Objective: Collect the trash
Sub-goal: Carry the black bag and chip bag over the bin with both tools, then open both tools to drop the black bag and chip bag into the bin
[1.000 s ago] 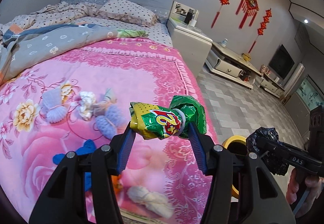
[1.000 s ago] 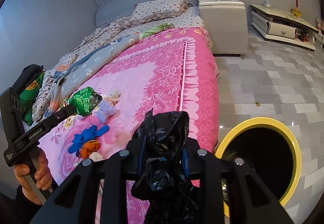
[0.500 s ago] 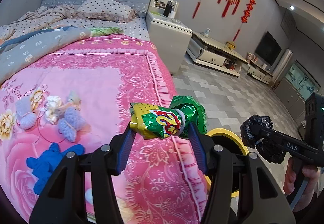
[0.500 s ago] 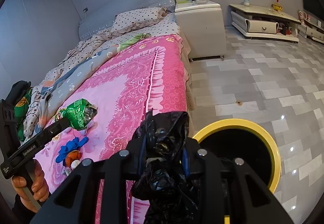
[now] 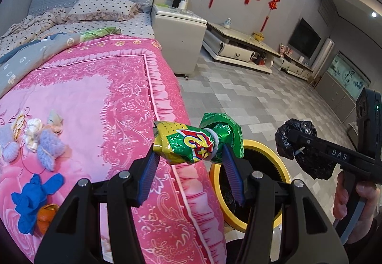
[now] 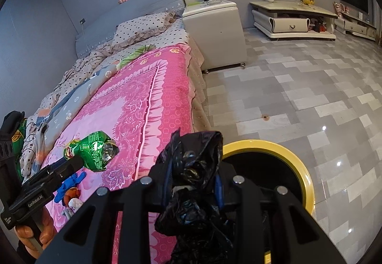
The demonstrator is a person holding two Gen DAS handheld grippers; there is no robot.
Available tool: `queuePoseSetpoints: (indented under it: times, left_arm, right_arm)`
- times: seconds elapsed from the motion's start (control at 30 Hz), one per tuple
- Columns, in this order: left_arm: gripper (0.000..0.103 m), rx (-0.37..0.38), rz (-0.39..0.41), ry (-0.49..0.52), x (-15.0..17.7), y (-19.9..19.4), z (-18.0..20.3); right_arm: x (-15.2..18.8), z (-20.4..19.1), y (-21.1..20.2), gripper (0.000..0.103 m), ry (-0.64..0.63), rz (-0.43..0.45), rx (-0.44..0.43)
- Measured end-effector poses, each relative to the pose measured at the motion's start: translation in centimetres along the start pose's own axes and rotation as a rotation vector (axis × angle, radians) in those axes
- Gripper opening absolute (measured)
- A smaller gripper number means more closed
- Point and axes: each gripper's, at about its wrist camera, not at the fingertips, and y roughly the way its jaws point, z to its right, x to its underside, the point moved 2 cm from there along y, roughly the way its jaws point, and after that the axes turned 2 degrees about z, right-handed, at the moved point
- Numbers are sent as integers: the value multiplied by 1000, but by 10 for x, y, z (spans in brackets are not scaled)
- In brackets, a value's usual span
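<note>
the crumpled green and yellow foil snack wrapper point(image 5: 194, 143) sits dead centre in the left wrist view, pinched crosswise between the blue pads of the left gripper point(image 5: 191, 163), jaws about half spread and pressing on both sides of it. it hangs over the frilly edge of the pink floral bed cover point(image 5: 100, 101), and the round yellow-rimmed trash bin with a black liner point(image 5: 283, 165) is just past it, lower right of centre. in the right wrist view the same wrapper point(image 6: 92, 150) shows at the left, over the pink cover.

the scrunched black plastic bag point(image 6: 193, 183) fills the bottom middle of the right wrist view, squeezed tight in the right gripper point(image 6: 193, 180), jaws nearly together on it. the bin's yellow rim point(image 6: 303, 168) is right behind it on the grey tiled floor point(image 6: 298, 97). from the left view you can see that bag point(image 5: 303, 142) at the right edge, with a hand point(image 5: 353, 199) on the gripper handle below it.

still lying on the cover at the left of the left view: a blue rubber glove point(image 5: 33, 194), an orange peel point(image 5: 46, 217) touching it, and lilac knitted bits point(image 5: 47, 147) above them. a white bedside cabinet point(image 5: 177, 37) stands beside the bed further up.
</note>
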Motion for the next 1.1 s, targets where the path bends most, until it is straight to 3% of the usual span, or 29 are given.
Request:
queuePoseSetpoints:
  times: [0.63, 0.97, 1.1]
  left_arm:
    - [52, 48, -151, 52, 37, 90, 57]
    - [52, 62, -174, 61, 44, 104, 70]
    - [53, 73, -173, 58, 44, 103, 72]
  right_arm:
    - [11, 81, 35, 28, 165, -53, 92]
    - [18, 101, 41, 28, 213, -45, 90]
    - [18, 103, 36, 33, 222, -39, 93]
